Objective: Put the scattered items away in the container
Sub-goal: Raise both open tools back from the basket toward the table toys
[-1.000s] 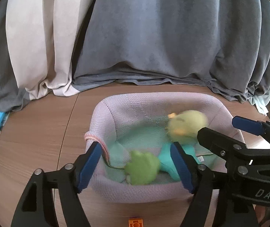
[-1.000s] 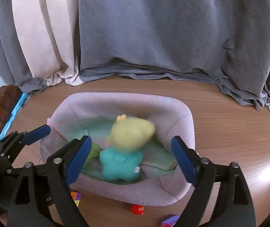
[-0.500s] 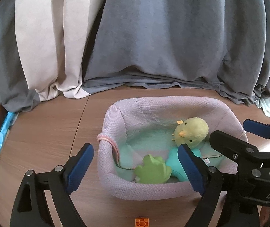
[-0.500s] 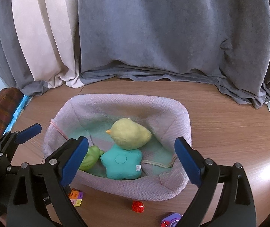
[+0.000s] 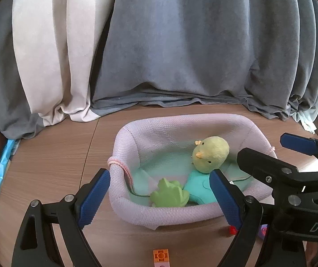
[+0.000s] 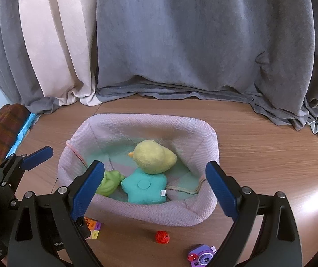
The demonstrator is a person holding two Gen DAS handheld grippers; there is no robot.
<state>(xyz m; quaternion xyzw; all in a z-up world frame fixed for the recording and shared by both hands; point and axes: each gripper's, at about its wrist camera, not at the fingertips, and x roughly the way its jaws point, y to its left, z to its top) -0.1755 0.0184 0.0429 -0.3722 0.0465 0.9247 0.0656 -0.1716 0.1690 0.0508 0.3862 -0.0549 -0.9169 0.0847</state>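
A lilac knitted basket (image 5: 170, 213) (image 6: 159, 213) sits on the wooden table. Inside it a yellow chick plush (image 5: 211, 153) (image 6: 154, 156) leans on a teal star plush (image 5: 200, 191) (image 6: 144, 187), with a green soft toy (image 5: 170, 197) (image 6: 108, 182) beside them. My left gripper (image 5: 159, 189) hovers open over the basket's near left rim with nothing between its fingers. My right gripper (image 6: 155, 183) stands open above the near rim, also empty. On the table in front lie an orange block (image 5: 161, 255), a red berry (image 6: 162, 237), a purple toy camera (image 6: 201, 255) and coloured blocks (image 6: 94, 229).
Grey and cream curtains (image 6: 181, 55) hang down to the table's far edge. A plaid cushion (image 6: 0, 133) and a blue strip lie at the far left. The two grippers sit side by side, the right one (image 5: 292, 155) close to the left one's right finger.
The chick plush and the green toy were blurred in motion and now lie still in the basket. The left jaws have widened, and both grippers have drawn back a little from the basket.
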